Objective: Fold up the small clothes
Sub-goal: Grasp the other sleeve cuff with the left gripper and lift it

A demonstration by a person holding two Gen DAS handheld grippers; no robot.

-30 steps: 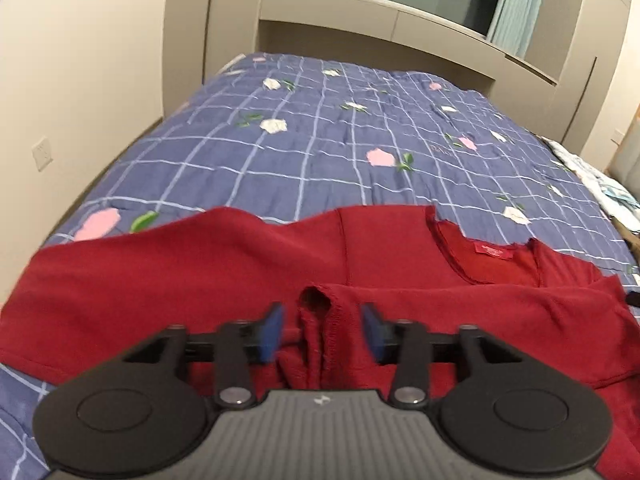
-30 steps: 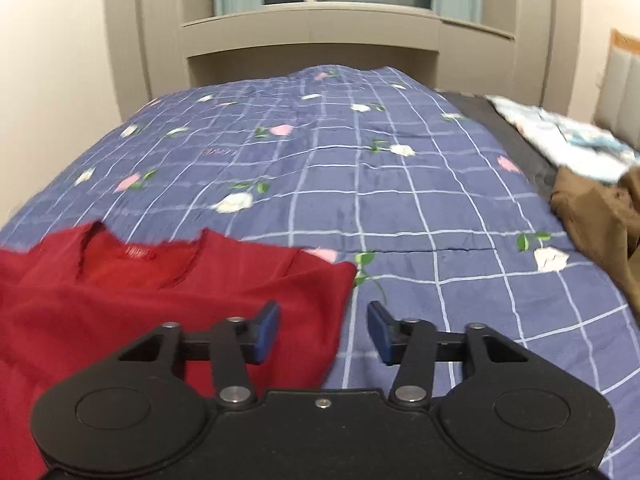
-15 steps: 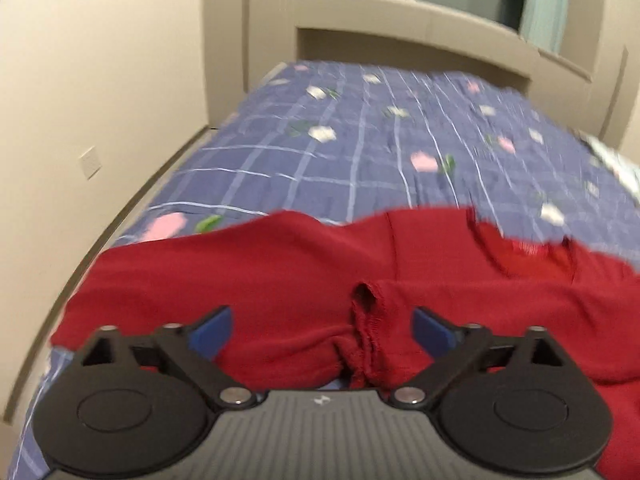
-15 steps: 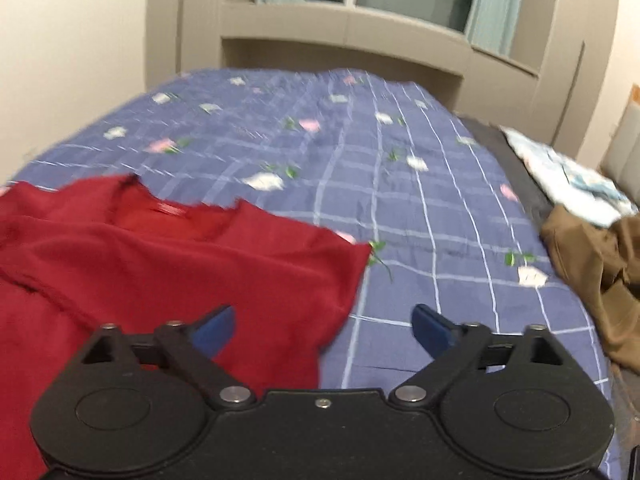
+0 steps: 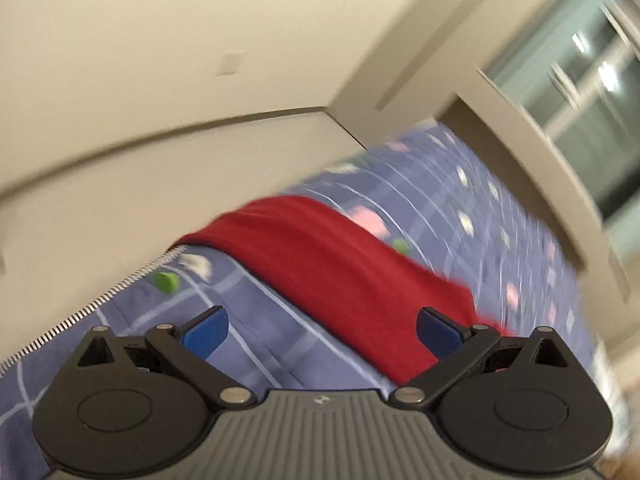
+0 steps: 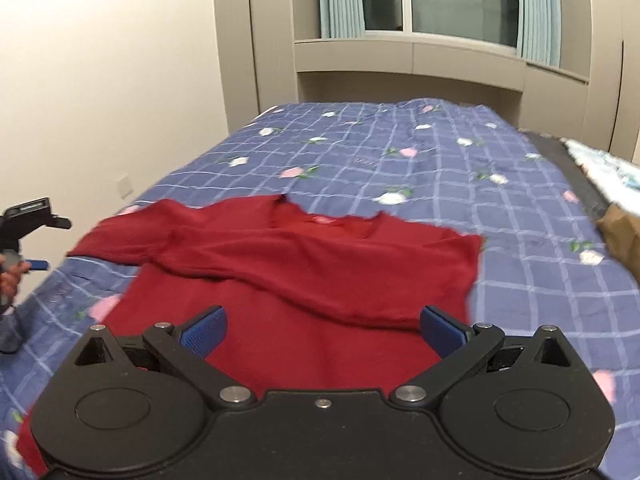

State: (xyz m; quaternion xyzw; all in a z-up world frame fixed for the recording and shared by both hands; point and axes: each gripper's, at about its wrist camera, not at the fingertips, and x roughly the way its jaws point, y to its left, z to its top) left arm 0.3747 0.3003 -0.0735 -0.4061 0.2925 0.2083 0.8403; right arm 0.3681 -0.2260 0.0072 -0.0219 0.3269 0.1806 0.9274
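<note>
A dark red top (image 6: 312, 260) lies on the blue checked bedspread (image 6: 400, 148), one sleeve folded across its body, neckline toward the far side. My right gripper (image 6: 322, 330) is open and empty, above the near part of the top. My left gripper (image 5: 320, 330) is open and empty, tilted, over the bed's left edge with the red sleeve (image 5: 340, 264) ahead of it. The left gripper also shows at the left edge of the right wrist view (image 6: 28, 236), off the bed's left side.
A beige wall (image 6: 100, 80) runs along the bed's left side. Cabinets and a window (image 6: 440, 0) stand behind the bed. A brown garment (image 6: 620, 232) and a pale patterned cloth (image 6: 600, 164) lie at the right. The bedspread's zipper edge (image 5: 92, 308) is near my left gripper.
My left gripper let go of the folded sleeve, opened wide and swung left and tilted off the bed's edge. My right gripper opened wide and pulled back and up.
</note>
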